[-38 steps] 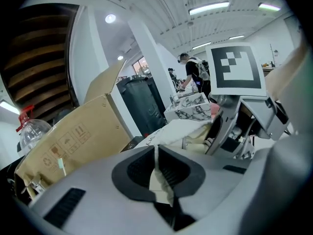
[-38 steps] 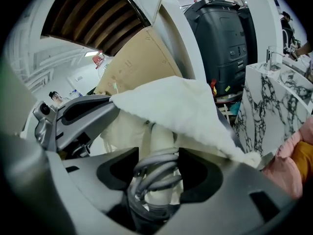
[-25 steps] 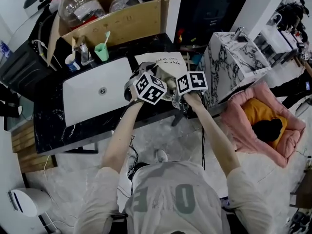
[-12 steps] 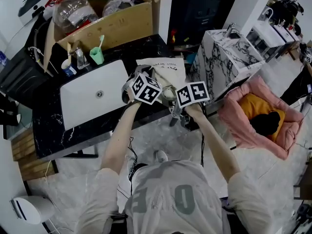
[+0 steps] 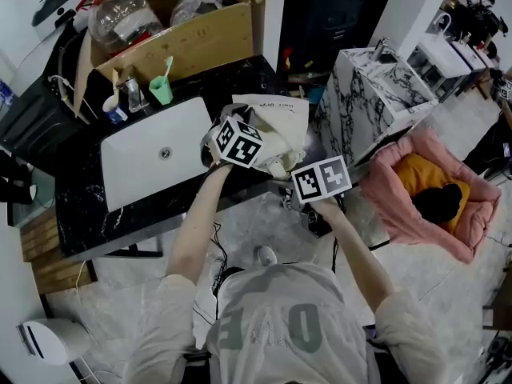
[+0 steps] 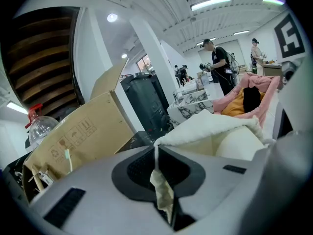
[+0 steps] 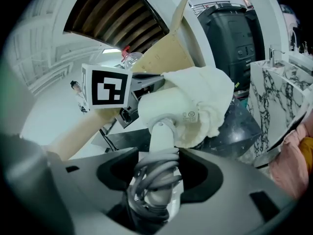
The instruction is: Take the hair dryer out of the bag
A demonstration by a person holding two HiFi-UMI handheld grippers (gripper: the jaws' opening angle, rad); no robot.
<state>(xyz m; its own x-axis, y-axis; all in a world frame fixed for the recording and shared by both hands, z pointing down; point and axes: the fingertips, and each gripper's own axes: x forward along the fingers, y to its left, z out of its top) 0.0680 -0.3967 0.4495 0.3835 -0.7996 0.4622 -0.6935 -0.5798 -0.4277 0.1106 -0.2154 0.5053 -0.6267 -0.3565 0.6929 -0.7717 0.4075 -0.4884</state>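
A cream cloth bag (image 5: 280,126) lies on the black counter to the right of the sink. My left gripper (image 5: 238,141) stands at the bag's near-left edge. In the left gripper view that gripper (image 6: 164,180) is shut on a strip of the bag's fabric (image 6: 161,192), with the bag (image 6: 215,133) bulging just beyond. My right gripper (image 5: 320,180) is off the counter's front edge, nearer the person. In the right gripper view it (image 7: 156,180) is shut on the white hair dryer's handle (image 7: 157,180), which has grey cord wound round it. The hair dryer's body (image 7: 166,109) is partly out of the bag's mouth (image 7: 208,97).
A white sink basin (image 5: 152,154) is set in the black marbled counter (image 5: 80,206). Behind it stand a green cup (image 5: 162,90) and a cardboard box (image 5: 188,38). A white marbled cabinet (image 5: 384,94) and a pink pet bed (image 5: 432,198) are at the right. People stand far off (image 6: 220,67).
My right gripper has drawn back from the bag toward the person and to the right, past the counter's edge. The left gripper has stayed at the bag.
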